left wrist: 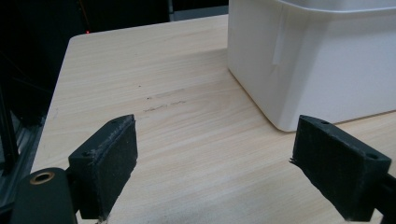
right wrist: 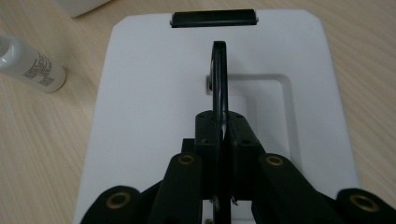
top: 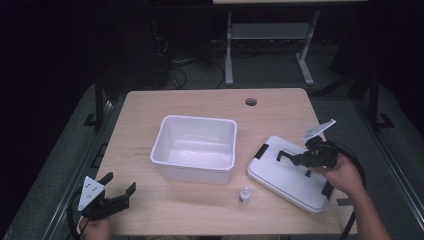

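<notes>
Dark room, grey carpet; pale wood-grain tabletop (top: 150, 107) with a round cable hole (top: 251, 102) near the far edge and a white desk frame (top: 270, 45) on the floor beyond.

Flat white rectangular plastic lid (top: 280, 177) with black end clips lies on the tabletop at the right, top up. Its long axis runs diagonally, from the far-left clip (top: 261, 151) to the near-right clip by the person's right hand (top: 342, 172). In the right gripper view the axis runs straight away from the camera, far clip (right wrist: 213, 18) at top.

Right gripper (top: 289, 157) is over the lid's middle, fingers closed together on the thin black handle (right wrist: 219, 79) that stands upright from the lid's recessed panel.

Small white plastic bottle (top: 245, 195) stands upright just beside the lid's left edge, apart from it; printed label visible (right wrist: 35, 67).

Open white rectangular plastic tub (top: 195, 149) sits mid-table, left of the lid, well apart from it; corner close in the left gripper view (left wrist: 317, 65).

Left gripper (top: 120, 190) is at the near-left corner, fingers (left wrist: 109, 161) wide apart, holding nothing, above bare tabletop near the tub.
</notes>
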Available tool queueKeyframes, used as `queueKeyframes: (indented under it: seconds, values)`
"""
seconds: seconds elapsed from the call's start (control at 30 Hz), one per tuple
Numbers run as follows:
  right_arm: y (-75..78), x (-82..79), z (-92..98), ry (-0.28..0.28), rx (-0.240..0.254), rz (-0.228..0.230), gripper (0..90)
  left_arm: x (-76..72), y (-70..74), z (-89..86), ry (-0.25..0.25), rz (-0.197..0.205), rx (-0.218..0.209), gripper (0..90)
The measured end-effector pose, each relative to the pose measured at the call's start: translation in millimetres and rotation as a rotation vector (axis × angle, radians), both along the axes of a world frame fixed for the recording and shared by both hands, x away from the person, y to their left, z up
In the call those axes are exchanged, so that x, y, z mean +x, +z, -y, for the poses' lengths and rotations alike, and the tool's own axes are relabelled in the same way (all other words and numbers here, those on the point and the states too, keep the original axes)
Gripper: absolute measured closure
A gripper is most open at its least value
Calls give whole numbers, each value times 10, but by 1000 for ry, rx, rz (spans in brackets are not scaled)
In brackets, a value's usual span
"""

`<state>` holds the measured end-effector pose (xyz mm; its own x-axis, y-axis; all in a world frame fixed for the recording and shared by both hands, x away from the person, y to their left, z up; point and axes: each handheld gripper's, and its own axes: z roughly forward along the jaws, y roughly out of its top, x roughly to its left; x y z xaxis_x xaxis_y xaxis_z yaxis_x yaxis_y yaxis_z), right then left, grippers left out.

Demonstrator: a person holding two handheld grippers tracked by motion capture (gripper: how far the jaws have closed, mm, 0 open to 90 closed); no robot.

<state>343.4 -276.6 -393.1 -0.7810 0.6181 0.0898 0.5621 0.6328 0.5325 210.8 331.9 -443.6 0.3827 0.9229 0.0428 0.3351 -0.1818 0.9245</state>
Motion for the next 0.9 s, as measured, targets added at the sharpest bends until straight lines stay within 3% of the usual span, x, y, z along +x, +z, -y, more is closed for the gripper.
queueKeyframes:
  seconds: [0.37, 0.9]
  values:
    - [-150, -1, 5, -8, 0, -16, 834, -1, -3, 5, -1, -1, 0, 130]
    - [-74, -146, -41, 11, 25, 5, 757, -5, -1, 32, -10, -1, 9, 130]
